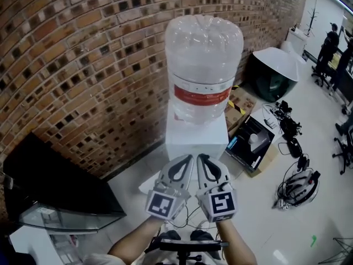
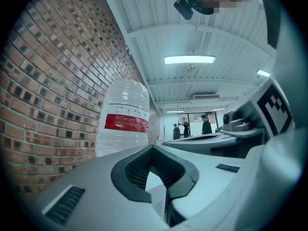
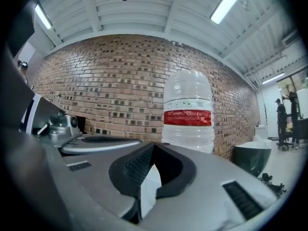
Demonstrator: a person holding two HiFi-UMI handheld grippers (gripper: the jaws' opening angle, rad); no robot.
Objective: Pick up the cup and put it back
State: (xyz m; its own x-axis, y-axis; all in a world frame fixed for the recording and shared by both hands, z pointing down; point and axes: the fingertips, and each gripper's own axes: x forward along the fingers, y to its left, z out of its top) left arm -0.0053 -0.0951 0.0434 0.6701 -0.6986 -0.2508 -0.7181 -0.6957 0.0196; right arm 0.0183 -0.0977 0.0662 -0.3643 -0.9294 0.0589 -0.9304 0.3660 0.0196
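Cup indistinct; water bottle (image 1: 204, 65) atop white dispenser (image 1: 196, 139), brick wall (image 1: 83, 65) behind.

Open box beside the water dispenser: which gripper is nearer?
Right. The right gripper sits just left of the open box; the left gripper is farther left, beside it.

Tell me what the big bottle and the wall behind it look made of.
Water bottle: probably clear, glossy plastic; it is see-through, with moulded rings and highlights.
Wall: rough matte brick, with mortar lines visible; it could be facing only.
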